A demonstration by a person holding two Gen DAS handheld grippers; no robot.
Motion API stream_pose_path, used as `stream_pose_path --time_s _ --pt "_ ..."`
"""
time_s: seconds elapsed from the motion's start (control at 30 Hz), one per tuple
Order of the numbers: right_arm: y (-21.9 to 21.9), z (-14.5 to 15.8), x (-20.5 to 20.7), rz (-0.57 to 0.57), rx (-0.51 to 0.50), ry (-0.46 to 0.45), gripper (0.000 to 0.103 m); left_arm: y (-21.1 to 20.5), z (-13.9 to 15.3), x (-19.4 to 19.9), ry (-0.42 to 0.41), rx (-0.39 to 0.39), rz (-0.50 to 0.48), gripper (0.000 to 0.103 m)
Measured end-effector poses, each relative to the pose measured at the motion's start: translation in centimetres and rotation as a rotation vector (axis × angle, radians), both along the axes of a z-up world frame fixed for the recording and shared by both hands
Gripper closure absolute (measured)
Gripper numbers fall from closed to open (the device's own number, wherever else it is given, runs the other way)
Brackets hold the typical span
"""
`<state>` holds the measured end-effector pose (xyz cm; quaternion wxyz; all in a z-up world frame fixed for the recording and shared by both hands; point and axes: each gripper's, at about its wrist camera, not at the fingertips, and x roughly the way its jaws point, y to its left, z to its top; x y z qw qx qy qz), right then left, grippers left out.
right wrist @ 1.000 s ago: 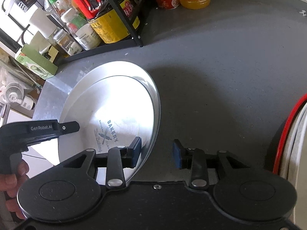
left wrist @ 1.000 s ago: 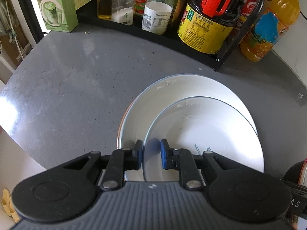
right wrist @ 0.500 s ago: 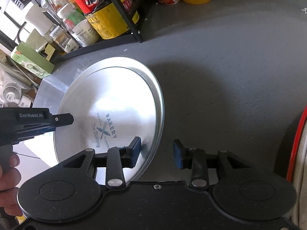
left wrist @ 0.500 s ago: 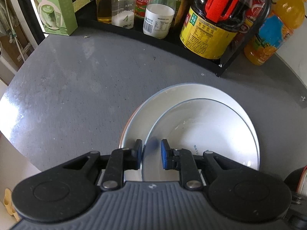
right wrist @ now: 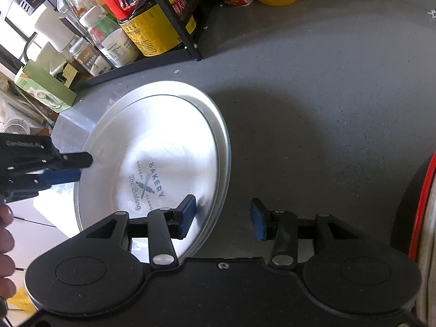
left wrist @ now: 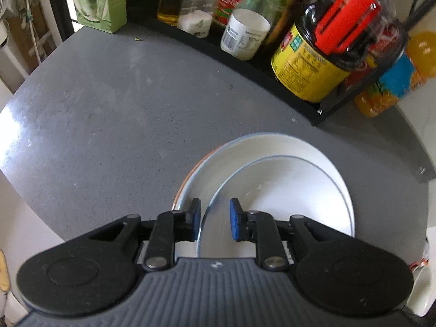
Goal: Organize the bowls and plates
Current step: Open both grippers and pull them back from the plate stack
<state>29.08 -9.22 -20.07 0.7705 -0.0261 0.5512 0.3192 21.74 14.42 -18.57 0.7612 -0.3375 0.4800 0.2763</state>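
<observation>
The grey table (left wrist: pixel 114 114) is seen beyond both pairs of fingers, bearing the large white plate (left wrist: pixel 272 150) with the smaller plate (right wrist: pixel 163 150) stacked inside it. The left gripper (left wrist: pixel 215 219) is held apart astride the smaller plate's rim, neither pad touching. The right gripper (right wrist: pixel 223 216) is spread wide, its left finger (right wrist: pixel 186 214) over the plates.

Left gripper (left wrist: pixel 215 219): jaws now spread apart with the top plate (left wrist: pixel 278 207) rim loose between the blue pads; 1.0 s and 0.5 s ago they sat close on that rim. Top plate now lies flatter inside the larger plate (left wrist: pixel 245 150) beneath, less tilted than at 1.0 s ago. In the right wrist view the plates fill more of the frame and the printed logo reads clearer
</observation>
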Motion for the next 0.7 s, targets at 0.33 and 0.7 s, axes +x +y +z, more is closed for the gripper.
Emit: stream_pose_path --time_s 0.33,0.7 --pt "0.5 0.5 -0.3 -0.011 -0.010 0.006 0.060 0.2 2.3 -0.6 -0.009 0.046 -0.005 0.048" --pt "-1.9 5.4 -0.9 -0.048 0.089 -0.051 0.056 -1.9 4.6 -0.4 -0.031 0.085 -0.079 0.038"
